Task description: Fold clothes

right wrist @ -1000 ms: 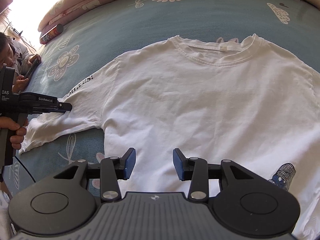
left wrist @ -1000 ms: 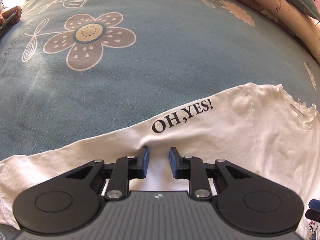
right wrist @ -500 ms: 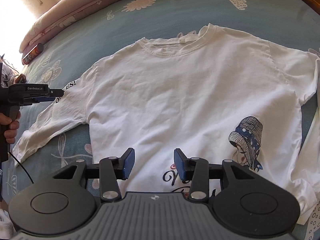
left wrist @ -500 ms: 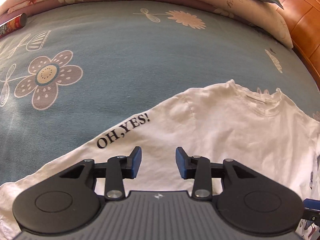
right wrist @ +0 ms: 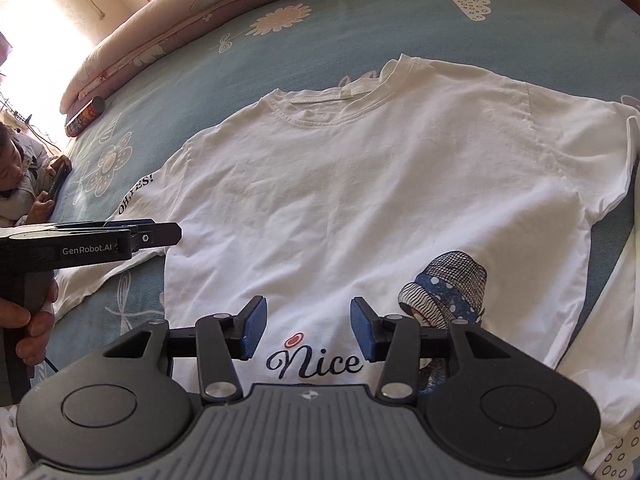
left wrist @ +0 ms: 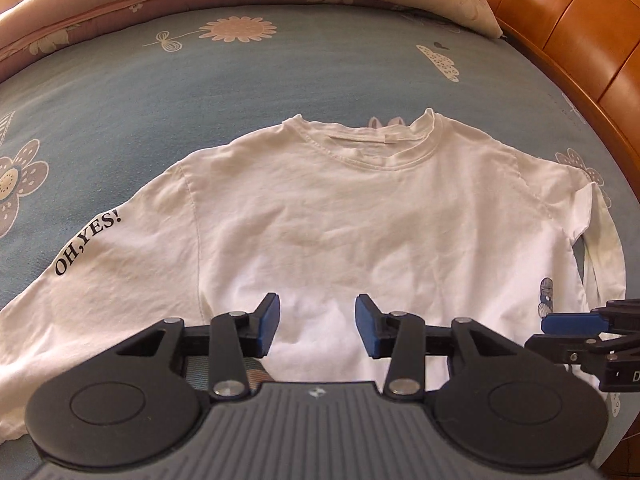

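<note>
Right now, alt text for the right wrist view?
A white T-shirt lies flat, front up, on a blue floral bedsheet. The right tool hovers open above its "Nice" print; the left tool enters from the left.

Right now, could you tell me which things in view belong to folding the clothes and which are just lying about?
Part of the job:
- white shirt, spread flat on the bed
- left gripper, jaws opening, nothing between them
- right gripper, open, empty

Just lying about:
- red can by the folded quilt
- a second white garment at the right edge
- blue flowered bedsheet
</note>
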### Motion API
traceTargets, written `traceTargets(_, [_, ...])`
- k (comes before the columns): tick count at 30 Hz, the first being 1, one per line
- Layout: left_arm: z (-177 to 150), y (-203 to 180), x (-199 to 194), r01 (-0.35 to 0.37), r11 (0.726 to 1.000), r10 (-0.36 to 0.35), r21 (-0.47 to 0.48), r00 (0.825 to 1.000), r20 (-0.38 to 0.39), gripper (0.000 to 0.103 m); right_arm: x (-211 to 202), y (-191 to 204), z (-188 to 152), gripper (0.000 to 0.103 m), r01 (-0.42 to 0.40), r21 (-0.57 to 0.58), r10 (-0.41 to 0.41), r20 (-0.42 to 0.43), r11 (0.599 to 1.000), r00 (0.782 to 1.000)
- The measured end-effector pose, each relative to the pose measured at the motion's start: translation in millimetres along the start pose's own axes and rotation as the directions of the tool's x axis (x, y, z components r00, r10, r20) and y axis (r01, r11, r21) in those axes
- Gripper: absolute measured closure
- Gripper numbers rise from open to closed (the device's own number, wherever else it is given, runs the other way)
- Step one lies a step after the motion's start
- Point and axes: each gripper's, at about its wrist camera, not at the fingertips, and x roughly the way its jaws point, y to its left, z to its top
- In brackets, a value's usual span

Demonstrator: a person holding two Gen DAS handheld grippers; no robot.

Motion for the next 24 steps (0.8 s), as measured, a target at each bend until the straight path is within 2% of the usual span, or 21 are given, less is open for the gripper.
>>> traceTargets(3, [12.3, -25.6, 4.3, 0.019, 1.000, -0.019, -0.013, 1.000, 0.012, 0.060, -24.3, -32.9, -0.8, 0.052, 0.027, 0.019, -0.027, 0.008, 0.999, 1.000])
traceTargets(7, [24.9, -68.9, 14.6, 0.057, 0.998, -0.057, 0.026, 0.998, 0.007, 0.060, -56.1, -83.6, -19.3, 0.052, 0.104, 0.073, -0.105, 0.011, 0.992, 0.994])
traceTargets(10, [29.7, -101.6, 19.2, 0.096, 0.992, -0.096, 0.077, 0.995, -0.002, 0.060, -72.6, -118.4, -37.1, 0.052, 0.184, 0.135, -0.184, -0.010, 0.974, 0.983])
traceTargets(14, [32.5, -144.4, 22.9, 0.167, 0.976, -0.165, 0.142, 0.986, -0.023, 0.059, -83.5, -160.0, -63.7, 0.052, 0.263, 0.263, -0.262, -0.041, 0.928, 0.964])
traceTargets(17, [26.4, -183.8, 29.8, 0.230, 0.950, -0.220, 0.213, 0.973, -0.071, 0.058, -87.1, -179.5, -78.9, 0.052, 0.295, 0.326, -0.296, -0.050, 0.898, 0.954])
traceTargets(19, [18.2, -218.0, 35.3, 0.278, 0.922, -0.253, 0.270, 0.959, -0.126, 0.058, -89.1, -188.5, -87.6, 0.052, 0.304, 0.354, -0.306, -0.052, 0.884, 0.950])
traceTargets(24, [-11.4, -296.4, 50.0, 0.417, 0.822, -0.323, 0.389, 0.902, -0.286, 0.058, -99.4, -209.4, -105.2, 0.052, 0.299, 0.387, -0.300, -0.060, 0.872, 0.952])
